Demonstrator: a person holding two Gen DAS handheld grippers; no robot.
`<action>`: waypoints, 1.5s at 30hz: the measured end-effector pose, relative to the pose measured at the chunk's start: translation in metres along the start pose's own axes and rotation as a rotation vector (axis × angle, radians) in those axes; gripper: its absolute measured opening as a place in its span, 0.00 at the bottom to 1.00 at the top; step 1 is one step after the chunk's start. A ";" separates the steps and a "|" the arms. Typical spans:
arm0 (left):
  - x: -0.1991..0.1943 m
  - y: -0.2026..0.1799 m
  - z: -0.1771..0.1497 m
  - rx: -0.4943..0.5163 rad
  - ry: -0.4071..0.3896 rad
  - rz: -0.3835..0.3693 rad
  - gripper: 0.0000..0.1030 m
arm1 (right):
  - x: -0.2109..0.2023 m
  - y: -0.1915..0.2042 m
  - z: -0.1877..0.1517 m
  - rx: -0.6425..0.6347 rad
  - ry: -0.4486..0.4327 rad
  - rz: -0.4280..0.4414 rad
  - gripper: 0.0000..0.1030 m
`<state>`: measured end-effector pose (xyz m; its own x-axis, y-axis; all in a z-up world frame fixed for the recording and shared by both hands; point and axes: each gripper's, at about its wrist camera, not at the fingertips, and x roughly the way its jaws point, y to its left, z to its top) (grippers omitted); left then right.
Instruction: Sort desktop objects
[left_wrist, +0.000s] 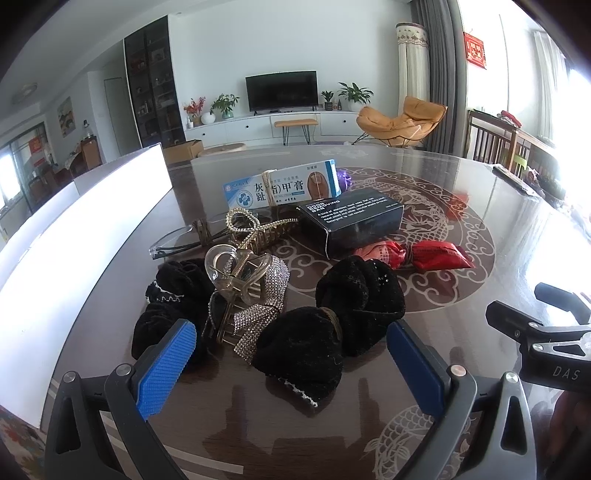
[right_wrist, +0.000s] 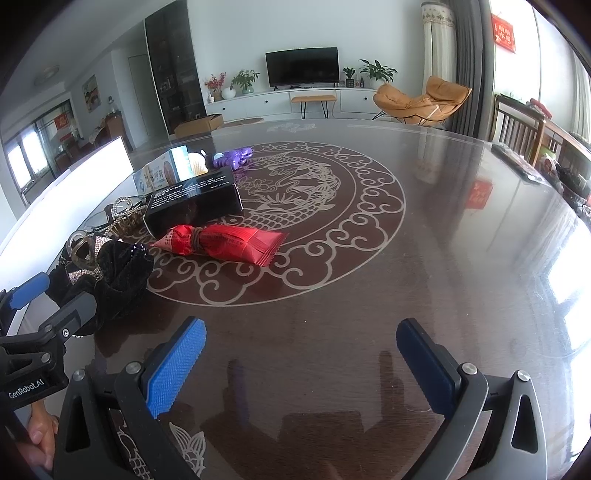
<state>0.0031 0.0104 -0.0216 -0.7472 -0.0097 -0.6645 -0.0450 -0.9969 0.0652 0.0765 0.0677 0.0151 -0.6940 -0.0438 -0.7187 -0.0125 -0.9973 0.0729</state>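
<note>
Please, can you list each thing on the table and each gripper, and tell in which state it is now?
left gripper: open, holding nothing
right gripper: open, over bare table
black velvet bow: lying between the left gripper's fingers, not gripped
clear claw clip: shut, resting on the bow
black box: closed, lying flat
blue-white box: closed, standing on its long edge
red packet: sealed, band tied around it
</note>
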 end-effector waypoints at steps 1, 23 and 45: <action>0.000 0.001 0.000 -0.003 0.001 -0.003 1.00 | 0.000 0.000 0.000 0.000 0.001 0.000 1.00; -0.003 0.001 -0.003 -0.004 -0.001 -0.019 1.00 | 0.003 -0.001 0.000 0.017 0.005 0.014 1.00; -0.006 -0.001 -0.003 -0.002 -0.001 -0.020 1.00 | 0.003 -0.003 0.000 0.032 0.008 0.025 1.00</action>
<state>0.0092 0.0117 -0.0198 -0.7468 0.0105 -0.6650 -0.0589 -0.9970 0.0504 0.0743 0.0704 0.0129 -0.6883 -0.0691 -0.7222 -0.0183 -0.9935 0.1125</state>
